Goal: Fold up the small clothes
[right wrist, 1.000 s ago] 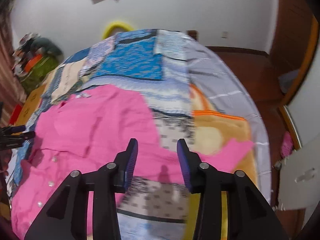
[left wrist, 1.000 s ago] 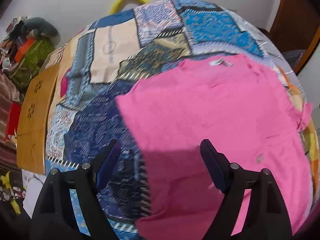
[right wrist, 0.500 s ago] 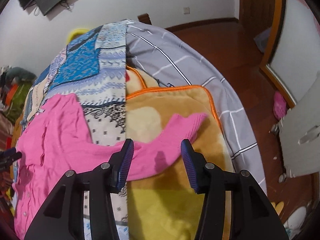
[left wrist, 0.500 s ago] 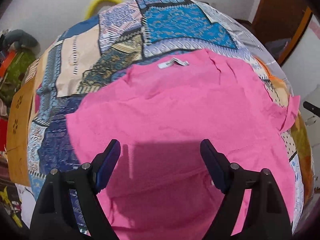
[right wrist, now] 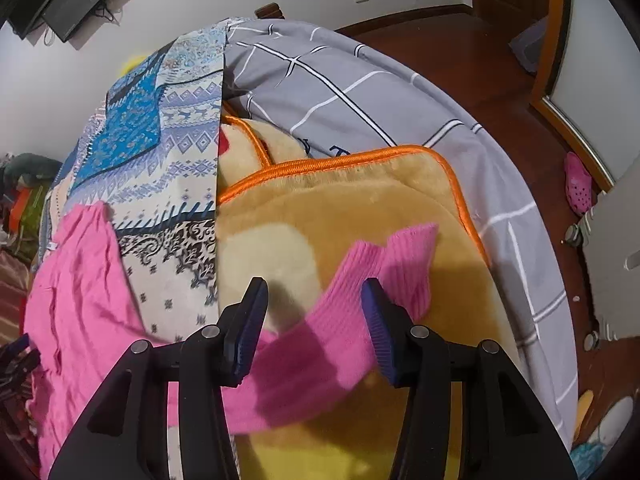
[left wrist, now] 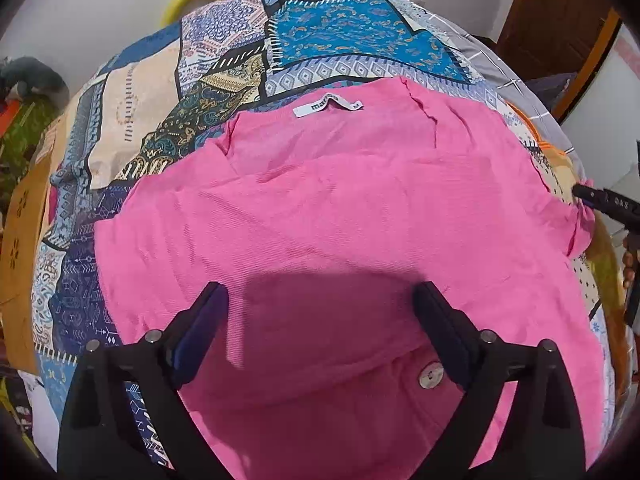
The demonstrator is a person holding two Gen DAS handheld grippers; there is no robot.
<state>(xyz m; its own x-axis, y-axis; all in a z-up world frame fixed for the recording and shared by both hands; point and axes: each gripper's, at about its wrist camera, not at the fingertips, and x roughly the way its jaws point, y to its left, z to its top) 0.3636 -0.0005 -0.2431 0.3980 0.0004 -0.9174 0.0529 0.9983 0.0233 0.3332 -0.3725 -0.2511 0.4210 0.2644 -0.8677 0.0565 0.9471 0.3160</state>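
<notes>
A pink buttoned top [left wrist: 328, 208] lies spread flat on the patchwork bedspread [left wrist: 168, 112], its white neck label [left wrist: 328, 105] at the far edge. My left gripper [left wrist: 320, 324] is open and hovers over the top's lower middle, holding nothing. A pearl button [left wrist: 430, 375] shows by its right finger. In the right wrist view the top's body [right wrist: 76, 300] lies at left and its ribbed sleeve [right wrist: 376, 276] stretches right over a tan fleece blanket [right wrist: 360, 192]. My right gripper [right wrist: 316, 320] is open with the sleeve's cuff end lying between its fingers.
The right gripper's tip [left wrist: 600, 200] shows at the right edge of the left wrist view. A grey checked duvet [right wrist: 360, 80] covers the bed's far right side. Wooden floor [right wrist: 480, 52], a pink clog [right wrist: 578, 186] and a door frame lie beyond. Clutter sits at far left [left wrist: 24, 120].
My left gripper has moved right, from the top's left edge to over its middle. My right gripper has moved right along the sleeve to its cuff and opened wider.
</notes>
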